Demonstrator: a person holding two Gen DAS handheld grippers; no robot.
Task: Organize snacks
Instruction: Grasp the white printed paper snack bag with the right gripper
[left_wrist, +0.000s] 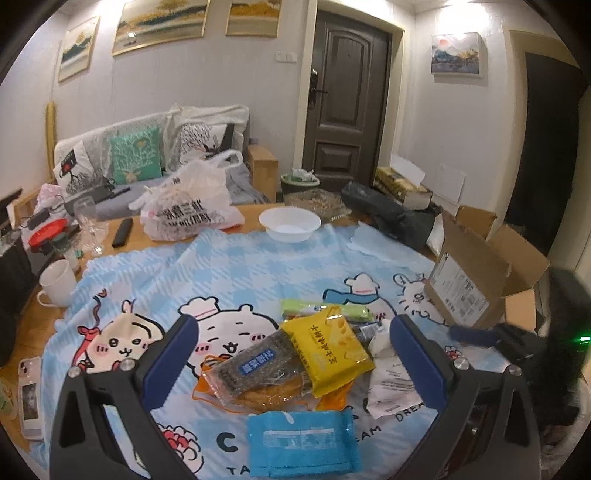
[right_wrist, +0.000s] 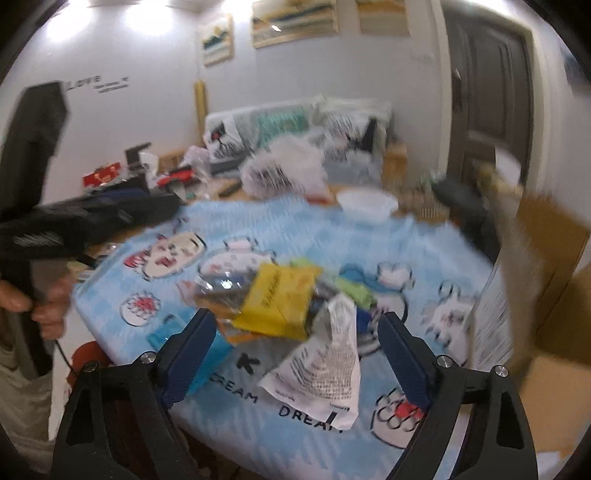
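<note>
A pile of snack packets lies on the blue cartoon cloth: a yellow packet, a clear packet with a blue label, a green packet, a blue packet nearest me and a white paper slip. My left gripper is open and empty, its fingers either side of the pile, above it. My right gripper is open and empty over the yellow packet and white slip. The right wrist view is blurred. The right gripper also shows at the right in the left wrist view.
An open cardboard box stands at the right of the table. A white bowl, a white plastic bag, a remote, a glass and a white mug sit at the far and left sides. A phone lies at the left edge.
</note>
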